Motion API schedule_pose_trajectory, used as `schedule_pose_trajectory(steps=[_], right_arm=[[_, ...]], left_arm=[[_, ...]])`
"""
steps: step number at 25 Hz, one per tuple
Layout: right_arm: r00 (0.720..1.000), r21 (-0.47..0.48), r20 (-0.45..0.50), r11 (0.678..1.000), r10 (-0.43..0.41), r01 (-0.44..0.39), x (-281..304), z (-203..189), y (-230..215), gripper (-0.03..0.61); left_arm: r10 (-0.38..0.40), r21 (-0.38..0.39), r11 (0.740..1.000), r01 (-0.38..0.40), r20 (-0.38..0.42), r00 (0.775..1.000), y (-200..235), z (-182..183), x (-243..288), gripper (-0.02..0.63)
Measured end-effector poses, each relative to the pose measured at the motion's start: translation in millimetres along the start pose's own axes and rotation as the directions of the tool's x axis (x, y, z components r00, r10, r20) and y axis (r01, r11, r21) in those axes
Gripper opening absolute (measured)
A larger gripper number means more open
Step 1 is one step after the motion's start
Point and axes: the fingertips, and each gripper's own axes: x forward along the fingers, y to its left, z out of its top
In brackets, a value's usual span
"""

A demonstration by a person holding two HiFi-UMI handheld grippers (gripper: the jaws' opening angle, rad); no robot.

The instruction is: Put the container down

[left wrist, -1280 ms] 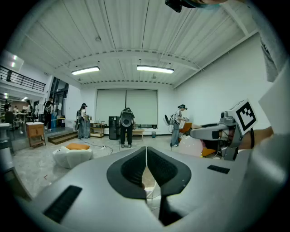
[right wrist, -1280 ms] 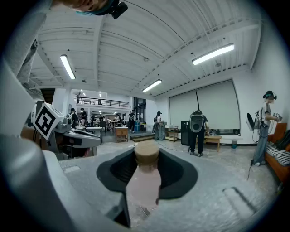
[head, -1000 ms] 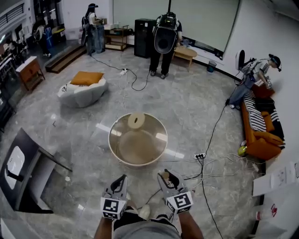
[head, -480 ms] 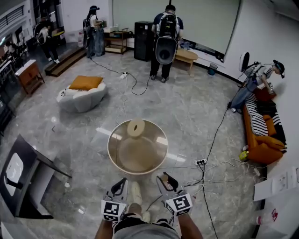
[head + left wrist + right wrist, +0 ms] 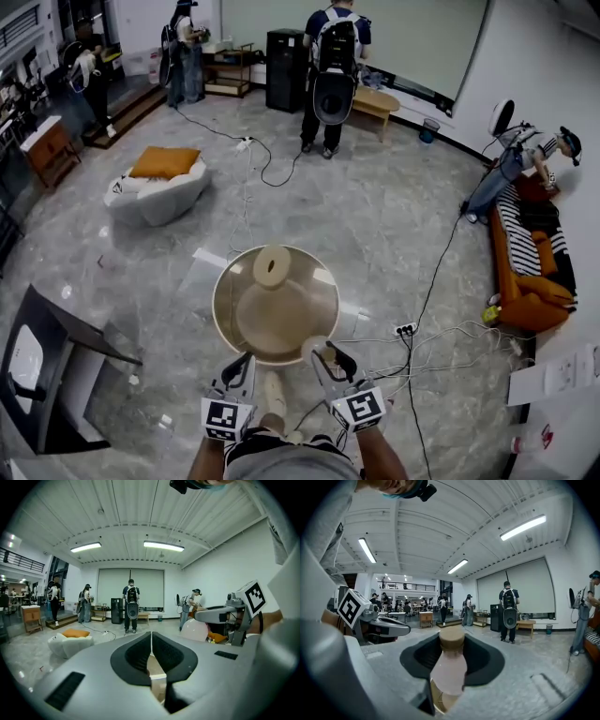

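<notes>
A pale pink container (image 5: pixel 450 672) with a tan cap stands upright between the jaws of my right gripper (image 5: pixel 451 653), which is shut on it. In the head view the right gripper (image 5: pixel 323 352) reaches the near rim of a round beige table (image 5: pixel 217 309); the container is hard to pick out there. On the far side of the table stands a short tan cylinder (image 5: pixel 272 265). My left gripper (image 5: pixel 246 361) is just short of the same rim. In its own view the left gripper (image 5: pixel 151 644) has its pads together with nothing in them.
A white beanbag with an orange cushion (image 5: pixel 155 187) lies at the far left. Cables and a power strip (image 5: pixel 405 329) run over the floor to the right of the table. A dark slanted board (image 5: pixel 47 356) stands at left, an orange sofa (image 5: pixel 525 281) at right. People (image 5: pixel 336 66) stand at the back.
Both grippers have travelled forward over the floor. The round table, well ahead of them a second ago, now lies right at their tips. The right gripper's hold is unchanged.
</notes>
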Motion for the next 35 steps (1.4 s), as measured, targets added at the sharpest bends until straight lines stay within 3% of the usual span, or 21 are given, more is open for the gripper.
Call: schedule_pose_trajectory(steps=[22, 35], right_arm=[[0.998, 0.000, -0.024, 0.999, 0.053, -0.053, 180.3, 19.5, -52.8, 0.137], [0.974, 0.002, -0.067, 0.976, 0.217, -0.217, 290.5, -40.8, -40.4, 0.137]], left_arm=[[0.049, -0.073, 0.996, -0.052, -0.036, 0.998, 138.3, 9.5, 126.4, 0.026], [0.133, -0.106, 0.984, -0.143, -0.099, 0.986, 204.3, -56.3, 173.7, 0.025]])
